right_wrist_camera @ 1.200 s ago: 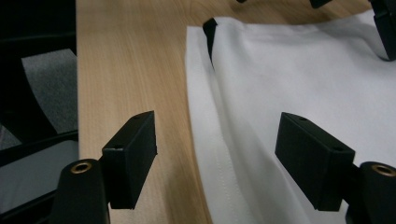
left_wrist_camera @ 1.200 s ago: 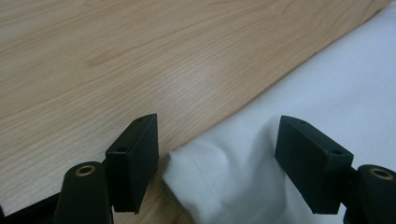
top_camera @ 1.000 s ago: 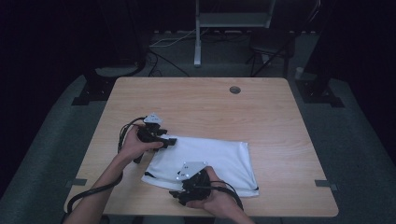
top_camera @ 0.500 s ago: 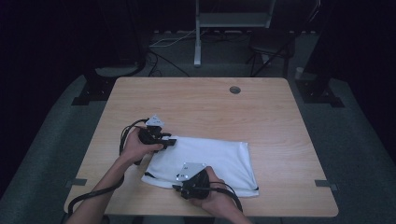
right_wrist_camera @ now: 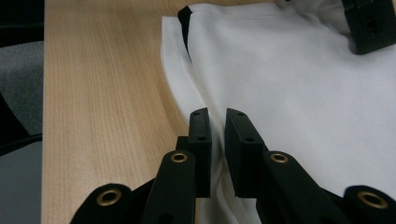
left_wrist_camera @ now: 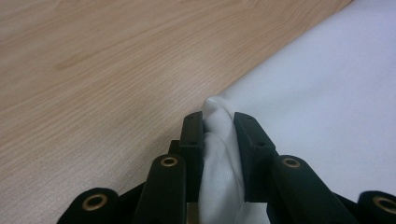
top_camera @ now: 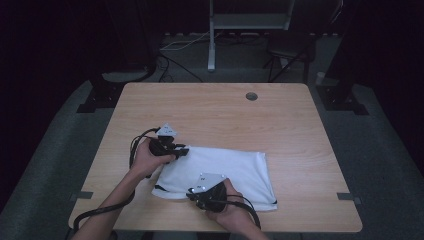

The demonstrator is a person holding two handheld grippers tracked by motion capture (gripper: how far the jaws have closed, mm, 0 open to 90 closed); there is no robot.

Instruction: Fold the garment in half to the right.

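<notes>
I pinch the white cloth's (top_camera: 220,170) far edge in my left gripper (left_wrist_camera: 218,135) and its near edge in my right gripper (right_wrist_camera: 217,128), both closed on fabric, to lift a fold off the table (top_camera: 215,112).

Light wood worktop (top_camera: 280,120), round cable grommet (top_camera: 251,96) near far edge. Grey carpet floor (top_camera: 385,165) around it. Dark room, black backdrop. Metal stand post (top_camera: 212,35) behind, cables (top_camera: 182,42) on floor. Dark chair legs (top_camera: 287,57) at back right. Black stand feet (top_camera: 102,95) flank worktop.
</notes>
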